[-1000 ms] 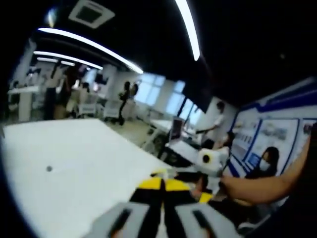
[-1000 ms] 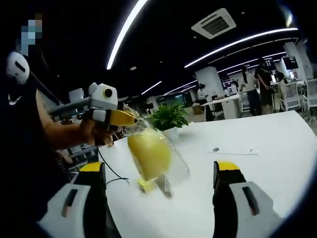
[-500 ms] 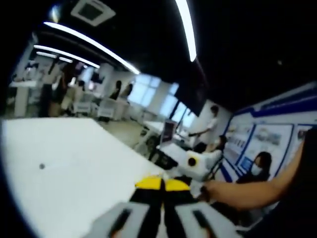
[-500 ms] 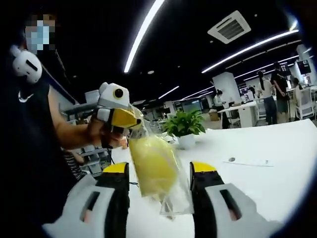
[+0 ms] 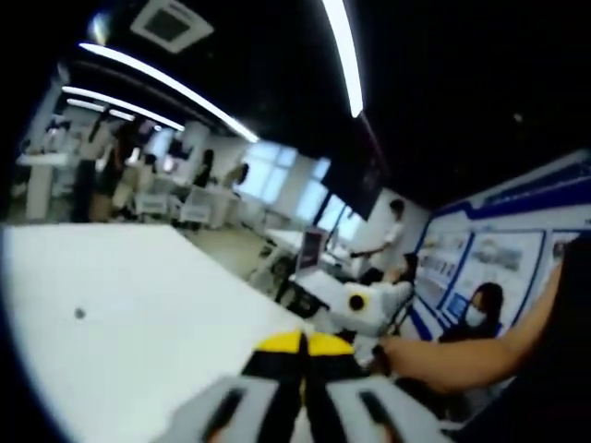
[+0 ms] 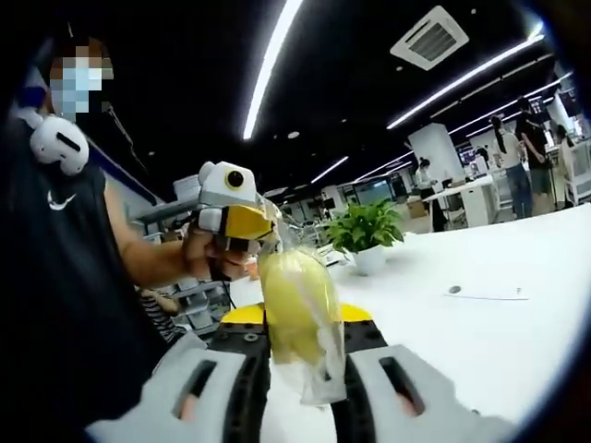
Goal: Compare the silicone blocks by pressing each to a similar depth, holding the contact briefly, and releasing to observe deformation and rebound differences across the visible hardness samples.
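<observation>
The yellow block (image 6: 294,309) sits in a clear bag (image 6: 319,365) that hangs in the air above the white table (image 6: 480,341). The left gripper (image 6: 251,233) pinches the top of the bag, its yellow-tipped jaws closed together on the plastic. In the left gripper view those same jaws (image 5: 305,346) meet tip to tip with no gap. The right gripper (image 6: 295,318) has its jaws drawn in narrow against both sides of the bagged block, squeezing it between them. A hand (image 6: 214,263) holds the left gripper. Behind the bag a potted plant (image 6: 369,231) stands on the table, and a sheet of paper (image 6: 485,293) lies further along it. People stand near desks in the background.
</observation>
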Motion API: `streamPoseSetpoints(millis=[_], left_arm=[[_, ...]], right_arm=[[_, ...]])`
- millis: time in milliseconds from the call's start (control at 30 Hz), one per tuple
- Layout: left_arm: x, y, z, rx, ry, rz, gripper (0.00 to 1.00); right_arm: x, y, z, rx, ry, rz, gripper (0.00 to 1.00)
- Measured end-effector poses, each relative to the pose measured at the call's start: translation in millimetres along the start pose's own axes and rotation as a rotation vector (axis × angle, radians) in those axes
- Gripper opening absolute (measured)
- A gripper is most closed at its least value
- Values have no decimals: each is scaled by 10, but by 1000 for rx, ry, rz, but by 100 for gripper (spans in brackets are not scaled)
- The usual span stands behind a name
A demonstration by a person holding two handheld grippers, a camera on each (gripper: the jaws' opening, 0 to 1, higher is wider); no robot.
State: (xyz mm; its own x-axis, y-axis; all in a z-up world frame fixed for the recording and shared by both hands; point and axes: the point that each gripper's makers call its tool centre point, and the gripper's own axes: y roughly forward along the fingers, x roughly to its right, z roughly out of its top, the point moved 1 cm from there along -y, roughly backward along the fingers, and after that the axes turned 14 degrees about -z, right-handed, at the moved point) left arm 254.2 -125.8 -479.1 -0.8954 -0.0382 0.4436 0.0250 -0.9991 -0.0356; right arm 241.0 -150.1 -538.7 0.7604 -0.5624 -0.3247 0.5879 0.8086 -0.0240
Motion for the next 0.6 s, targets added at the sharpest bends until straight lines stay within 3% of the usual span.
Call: streamPoseSetpoints(millis=[100, 133, 433, 500, 600], left_arm=[[-1, -13, 1, -3, 14, -1, 0], [-22, -24, 3, -6, 55, 17, 0], [-60, -36, -34, 3, 41, 13, 0], [-77, -37, -62, -9, 59, 20, 0], [-79, -34, -77, -9, 55, 8, 0]], right_arm=[[-7, 9, 1, -28, 30, 1, 12], [-17, 12, -2, -45, 47, 6, 11], [-35, 6, -45, -117, 90, -19, 4], [-48, -3, -80, -158, 144, -25, 4], [-54, -12, -92, -145, 125, -32, 3]])
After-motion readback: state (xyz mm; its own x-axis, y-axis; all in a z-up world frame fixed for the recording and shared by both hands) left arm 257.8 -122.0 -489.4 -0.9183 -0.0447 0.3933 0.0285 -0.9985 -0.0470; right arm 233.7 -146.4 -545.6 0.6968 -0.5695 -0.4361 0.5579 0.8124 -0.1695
